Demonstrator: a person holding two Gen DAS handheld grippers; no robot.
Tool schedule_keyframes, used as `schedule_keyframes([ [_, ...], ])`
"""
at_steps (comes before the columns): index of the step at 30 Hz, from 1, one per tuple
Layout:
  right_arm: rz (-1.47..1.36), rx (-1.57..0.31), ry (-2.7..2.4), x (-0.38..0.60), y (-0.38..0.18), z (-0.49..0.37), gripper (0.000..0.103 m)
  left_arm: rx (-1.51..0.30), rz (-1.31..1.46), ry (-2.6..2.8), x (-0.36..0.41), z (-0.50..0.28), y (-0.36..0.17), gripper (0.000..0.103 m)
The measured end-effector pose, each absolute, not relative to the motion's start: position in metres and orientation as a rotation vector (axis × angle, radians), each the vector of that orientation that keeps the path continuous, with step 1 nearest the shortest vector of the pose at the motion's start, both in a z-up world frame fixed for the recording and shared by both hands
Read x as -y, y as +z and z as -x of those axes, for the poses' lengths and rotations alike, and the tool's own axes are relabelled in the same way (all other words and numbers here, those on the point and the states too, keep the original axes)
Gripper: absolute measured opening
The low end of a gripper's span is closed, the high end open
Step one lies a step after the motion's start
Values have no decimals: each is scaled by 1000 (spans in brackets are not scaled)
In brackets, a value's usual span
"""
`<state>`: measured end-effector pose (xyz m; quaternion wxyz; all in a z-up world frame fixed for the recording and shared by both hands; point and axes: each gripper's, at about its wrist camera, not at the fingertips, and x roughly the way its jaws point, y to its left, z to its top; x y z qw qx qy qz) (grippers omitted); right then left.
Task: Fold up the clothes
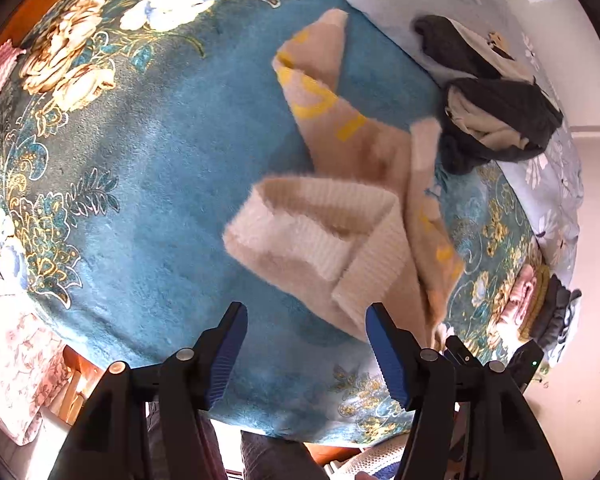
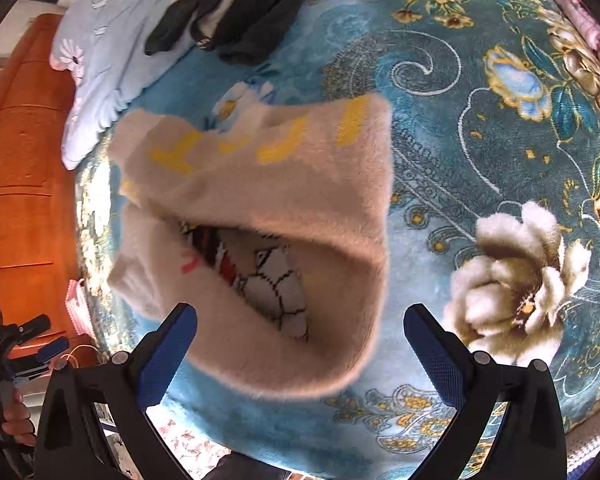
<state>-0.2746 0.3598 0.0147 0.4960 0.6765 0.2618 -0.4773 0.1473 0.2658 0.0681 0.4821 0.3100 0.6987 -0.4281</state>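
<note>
Sweater (image 1: pixel 352 208) fabric was seen lying crumpled on the blue blanket (image 1: pixel 148 168) just ahead of both grippers. Left gripper (image 1: pixel 306 344) and right gripper (image 2: pixel 300 344) were spread, empty. Patterned lining (image 2: pixel 272 276) was revealed only in the right view.

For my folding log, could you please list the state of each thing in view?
Beige sweater: crumpled, partly folded, lying on the blanket.
Dark clothes: heaped, unfolded.
Folded stack: at the bed's edge.
Left hand-held gripper: open, empty.
Right hand-held gripper: open, empty.
</note>
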Motion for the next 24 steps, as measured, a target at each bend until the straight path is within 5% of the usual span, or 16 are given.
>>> schedule_keyframes([
  [17, -1281, -1194, -1294, -264, -8, 166, 103, -1966, -486, -794, -152, -235, -58, 66],
  [24, -1230, -1284, -1256, -244, -25, 161, 75, -1954, -508, -837, -97, -220, -88, 66],
])
